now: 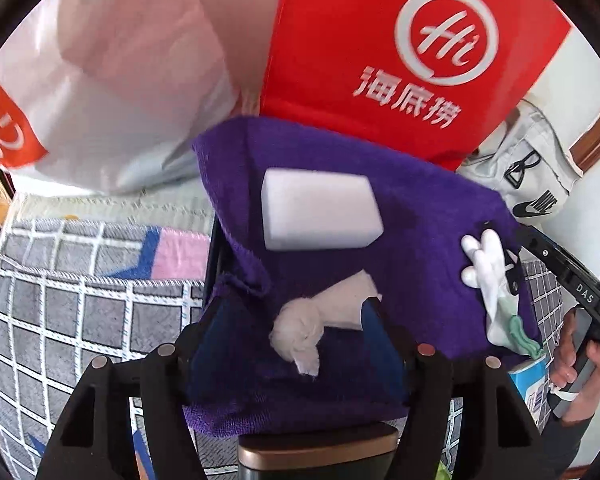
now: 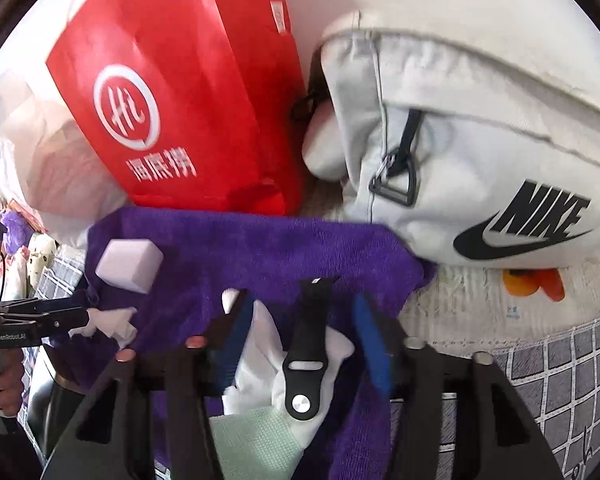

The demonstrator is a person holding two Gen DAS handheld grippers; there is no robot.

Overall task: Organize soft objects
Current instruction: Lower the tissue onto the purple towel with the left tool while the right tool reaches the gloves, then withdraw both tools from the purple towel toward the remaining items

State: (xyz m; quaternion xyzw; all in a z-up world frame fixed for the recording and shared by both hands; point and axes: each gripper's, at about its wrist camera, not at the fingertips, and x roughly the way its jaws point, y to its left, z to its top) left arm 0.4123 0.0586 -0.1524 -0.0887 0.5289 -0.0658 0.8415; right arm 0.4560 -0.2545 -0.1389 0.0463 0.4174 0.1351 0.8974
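Behind our purple terry towel point(image 1: 400, 216) lean a red non-woven bag point(image 1: 380, 40) and a grey canvas bag point(image 2: 480, 140). We tilt both tools downward. Our left hand-held gripper point(image 1: 296, 344) stands released around a crumpled white tissue point(image 1: 300, 332); our right hand-held gripper point(image 2: 300, 340) stands released around a white sock point(image 2: 268, 344) and black strap point(image 2: 306, 360).

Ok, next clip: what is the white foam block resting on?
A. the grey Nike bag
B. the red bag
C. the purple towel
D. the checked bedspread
C: the white foam block lies on the purple towel, in front of the red bag and apart from the grey Nike bag.
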